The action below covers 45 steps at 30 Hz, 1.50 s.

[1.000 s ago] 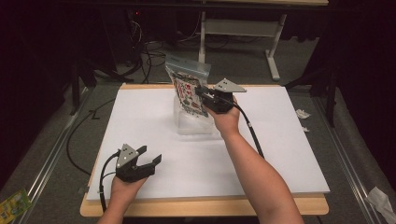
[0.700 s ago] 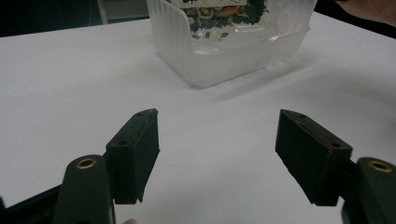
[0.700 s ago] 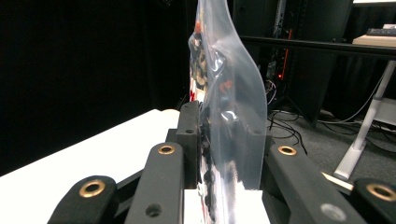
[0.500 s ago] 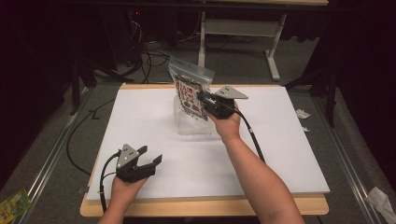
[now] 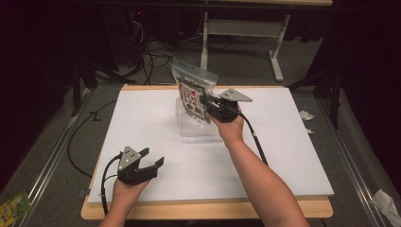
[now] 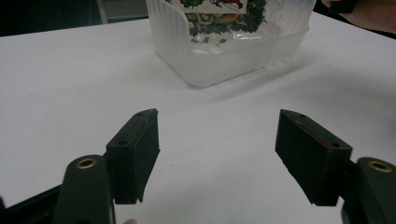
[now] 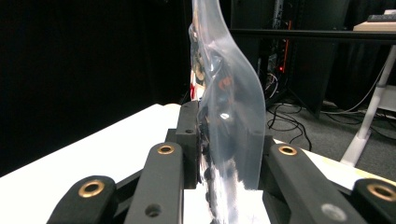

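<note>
In the high view, the right gripper (image 5: 204, 100) is raised above the middle of the white surface (image 5: 293, 156), its fingers clenched on the edge of a clear bag (image 5: 193, 94) with printed contents. The bag stands upright and slightly tilted, its lower end down inside a clear tub (image 5: 198, 128) that sits on the surface just below the gripper. The left gripper (image 5: 153, 164) rests near the front left corner, well apart from the tub, its fingers spread with nothing between them. In the left gripper view, the two black fingers (image 6: 135, 151) stand wide apart over bare surface (image 6: 60, 84), touching nothing; beyond them stands the tub (image 6: 224, 56), with the bag (image 6: 219, 14) inside it. In the right gripper view, the fingers (image 7: 189, 135) press from both sides on the bag (image 7: 231, 116), which rises between them as a thin, wavy sheet of clear plastic, dark printed pieces showing through it.
</note>
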Each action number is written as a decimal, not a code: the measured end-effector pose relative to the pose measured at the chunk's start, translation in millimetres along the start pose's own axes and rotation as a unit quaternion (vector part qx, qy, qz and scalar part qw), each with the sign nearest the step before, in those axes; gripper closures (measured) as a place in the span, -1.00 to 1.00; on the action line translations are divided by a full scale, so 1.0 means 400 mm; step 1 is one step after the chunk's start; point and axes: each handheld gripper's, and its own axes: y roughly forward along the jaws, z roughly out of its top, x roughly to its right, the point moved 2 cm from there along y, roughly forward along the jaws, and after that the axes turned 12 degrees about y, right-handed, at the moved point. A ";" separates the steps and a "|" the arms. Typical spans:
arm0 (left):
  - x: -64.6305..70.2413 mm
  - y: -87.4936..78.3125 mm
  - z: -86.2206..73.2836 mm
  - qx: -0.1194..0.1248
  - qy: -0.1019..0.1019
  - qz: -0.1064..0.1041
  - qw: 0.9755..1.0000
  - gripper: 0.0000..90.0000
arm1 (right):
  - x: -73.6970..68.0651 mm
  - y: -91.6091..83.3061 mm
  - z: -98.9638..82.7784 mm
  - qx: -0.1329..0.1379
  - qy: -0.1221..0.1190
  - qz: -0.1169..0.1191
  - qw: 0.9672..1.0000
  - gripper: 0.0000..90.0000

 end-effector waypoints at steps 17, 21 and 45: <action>-0.001 -0.001 0.000 0.003 -0.004 0.000 1.000 -0.31 | -0.050 0.017 -0.002 -0.046 -0.027 0.018 0.998 0.02; -0.002 0.001 0.000 0.002 -0.004 0.000 1.000 -0.31 | -0.060 0.011 -0.004 -0.049 -0.032 0.021 0.998 -0.05; -0.001 0.002 0.000 0.000 0.000 0.001 1.000 -0.32 | -0.069 -0.107 -0.029 -0.061 -0.018 -0.001 0.998 -0.71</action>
